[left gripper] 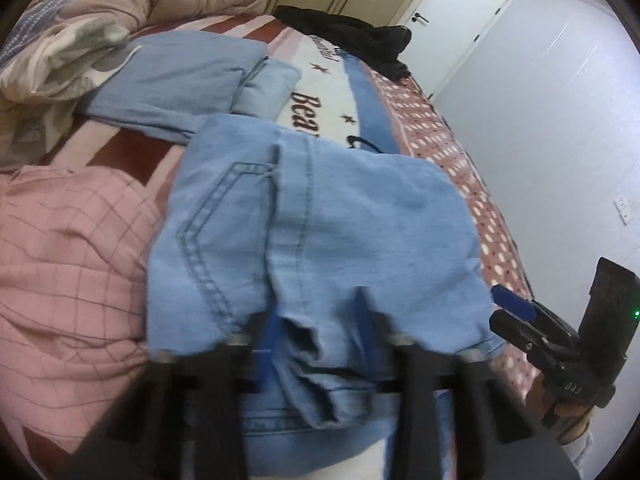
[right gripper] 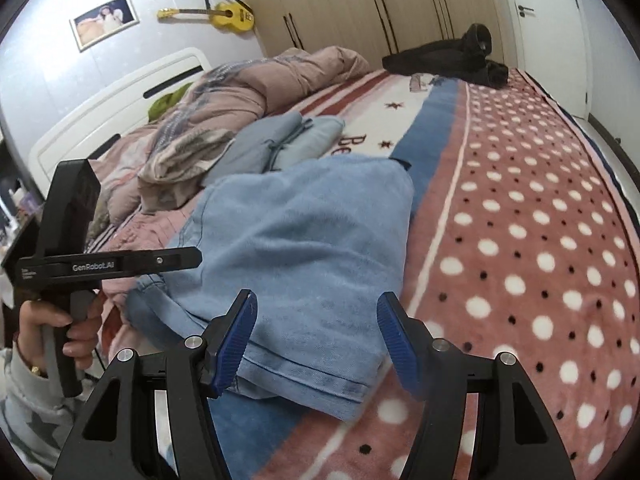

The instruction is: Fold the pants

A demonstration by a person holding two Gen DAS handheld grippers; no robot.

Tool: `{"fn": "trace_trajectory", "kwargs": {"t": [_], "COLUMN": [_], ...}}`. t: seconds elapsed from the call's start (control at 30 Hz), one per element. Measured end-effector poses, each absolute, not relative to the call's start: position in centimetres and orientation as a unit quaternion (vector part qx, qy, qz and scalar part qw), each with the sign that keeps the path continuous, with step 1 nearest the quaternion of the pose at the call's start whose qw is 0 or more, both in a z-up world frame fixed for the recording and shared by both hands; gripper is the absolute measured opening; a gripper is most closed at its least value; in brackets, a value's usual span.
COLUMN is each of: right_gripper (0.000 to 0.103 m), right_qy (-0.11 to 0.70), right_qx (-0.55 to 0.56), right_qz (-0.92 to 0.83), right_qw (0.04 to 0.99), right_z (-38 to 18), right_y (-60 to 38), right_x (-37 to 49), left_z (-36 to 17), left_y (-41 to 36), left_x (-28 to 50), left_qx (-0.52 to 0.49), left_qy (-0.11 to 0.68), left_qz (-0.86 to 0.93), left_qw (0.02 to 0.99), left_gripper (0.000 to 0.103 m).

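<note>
Right now my left hand-held gripper is bunched into the waist end of the light blue denim pants, its blue pads pinching a ridge of cloth between them; that view is blurred, so I cannot say just how tightly, but fabric plainly fills the narrow gap. My right hand-held gripper stands with its jaws well apart, and nothing is caught in them: its left pad sits just beside the folded edge of the pants, while its right pad hangs over the spotted blanket.

The pants lie folded in a thick bundle on the bed, across the pink blanket with white and dark dots and a blue stripe. A back pocket with double stitching faces up on the side nearest my left hand. Beyond the pants lies a second folded pale blue garment, apart from them, and past that a rumpled pink-grey duvet. A pink checked cloth lies beside the pants. A black garment is heaped at the far end of the bed, near the wardrobe doors. A yellow guitar hangs on the wall.
</note>
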State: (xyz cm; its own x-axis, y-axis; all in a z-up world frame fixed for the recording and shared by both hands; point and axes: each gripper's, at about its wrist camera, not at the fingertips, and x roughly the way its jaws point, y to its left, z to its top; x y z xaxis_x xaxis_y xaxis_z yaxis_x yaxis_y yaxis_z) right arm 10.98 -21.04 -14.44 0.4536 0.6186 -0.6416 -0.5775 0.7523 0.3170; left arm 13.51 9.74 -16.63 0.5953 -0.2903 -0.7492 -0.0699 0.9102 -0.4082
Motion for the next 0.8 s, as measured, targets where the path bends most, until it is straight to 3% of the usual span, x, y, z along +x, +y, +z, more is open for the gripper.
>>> {"fn": "trace_trajectory", "kwargs": {"t": [0.13,0.33,0.37,0.43,0.53,0.63,0.67,0.73,0.8], "right_gripper": [0.059,0.060,0.060,0.060,0.060,0.060,0.060,0.060,0.060], "right_qy": [0.391,0.393,0.394,0.396,0.396,0.400,0.401,0.400,0.397], "right_qx": [0.019,0.025,0.023,0.018,0.016,0.023,0.024,0.023,0.024], "right_qz": [0.347,0.346,0.345,0.343,0.342,0.341,0.341,0.341,0.348], "right_qw": [0.852,0.851,0.852,0.852,0.852,0.850,0.850,0.850,0.849], "right_z": [-15.0,-15.2,-15.1,-15.1,-15.2,-15.3,-15.3,-15.2,-15.0], "right_y": [-20.3,-19.8,-19.7,-19.7,-19.9,-20.2,-20.2,-20.3,-20.2], "right_x": [11.3,11.7,11.7,11.7,11.5,11.5,11.6,11.6,11.4], "left_z": [-16.2,-15.7,-15.9,-16.5,-17.2,-17.7,-17.9,-18.3,-18.3], "left_y": [10.3,10.7,10.6,10.6,11.1,10.7,10.4,9.8,9.5], "left_x": [12.1,11.5,11.7,11.8,11.7,12.1,12.2,12.5,12.7], "left_qx": [-0.199,-0.207,-0.198,-0.193,-0.236,-0.249,-0.252,-0.263,-0.275], "left_qy": [0.427,0.425,0.434,0.445,0.442,0.450,0.453,0.460,0.454], "left_qz": [-0.079,-0.093,-0.091,-0.083,-0.101,-0.111,-0.120,-0.138,-0.148], "left_qw": [0.878,0.876,0.874,0.870,0.860,0.850,0.847,0.836,0.834], "left_gripper": [0.010,0.013,0.016,0.038,0.055,0.052,0.047,0.027,0.017]}}
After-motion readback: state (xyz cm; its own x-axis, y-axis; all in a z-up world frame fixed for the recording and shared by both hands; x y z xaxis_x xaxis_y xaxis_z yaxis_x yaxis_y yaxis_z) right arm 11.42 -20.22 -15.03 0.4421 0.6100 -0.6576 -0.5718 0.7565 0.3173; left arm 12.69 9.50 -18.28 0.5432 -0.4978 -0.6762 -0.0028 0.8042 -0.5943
